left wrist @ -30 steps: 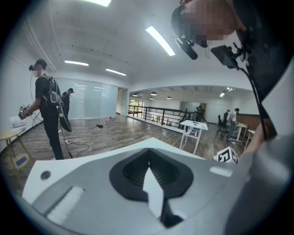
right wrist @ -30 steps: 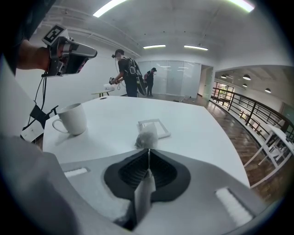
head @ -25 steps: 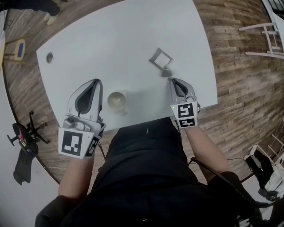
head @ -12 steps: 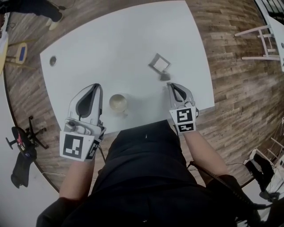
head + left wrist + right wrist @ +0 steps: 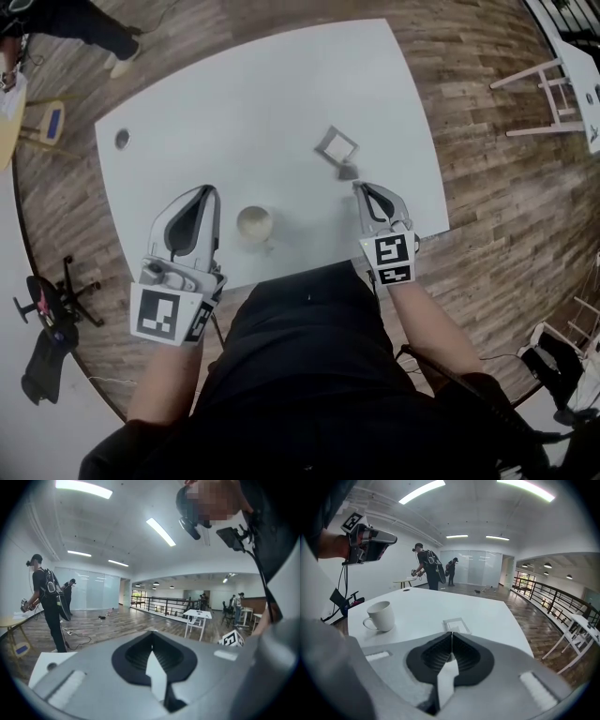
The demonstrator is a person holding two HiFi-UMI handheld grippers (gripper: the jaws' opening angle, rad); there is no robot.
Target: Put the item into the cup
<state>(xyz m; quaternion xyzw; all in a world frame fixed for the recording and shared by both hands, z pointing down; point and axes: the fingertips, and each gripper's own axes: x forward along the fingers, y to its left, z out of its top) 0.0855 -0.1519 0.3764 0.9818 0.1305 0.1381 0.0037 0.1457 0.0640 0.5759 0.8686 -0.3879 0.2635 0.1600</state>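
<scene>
A white cup [image 5: 253,223] with a handle stands on the white table [image 5: 234,103] near its front edge; it also shows in the right gripper view as the cup [image 5: 382,616], at the left. Farther right lies a small flat square piece [image 5: 337,143], seen past the right jaws as the square piece [image 5: 456,625]. A small dark item [image 5: 349,172] sits just in front of it. My right gripper [image 5: 359,187] is shut and empty, its tips just short of the dark item. My left gripper [image 5: 214,192] hovers left of the cup, shut, nothing held.
The table's front edge [image 5: 309,265] runs right by my body. A small round hole [image 5: 122,139] marks the table's far left corner. White furniture [image 5: 539,80] stands on the wooden floor at the right. People stand across the room [image 5: 425,566].
Both grippers keep about the same places by the cup and the dark item. The head view has shifted slightly, so the table sits a little lower in the picture.
</scene>
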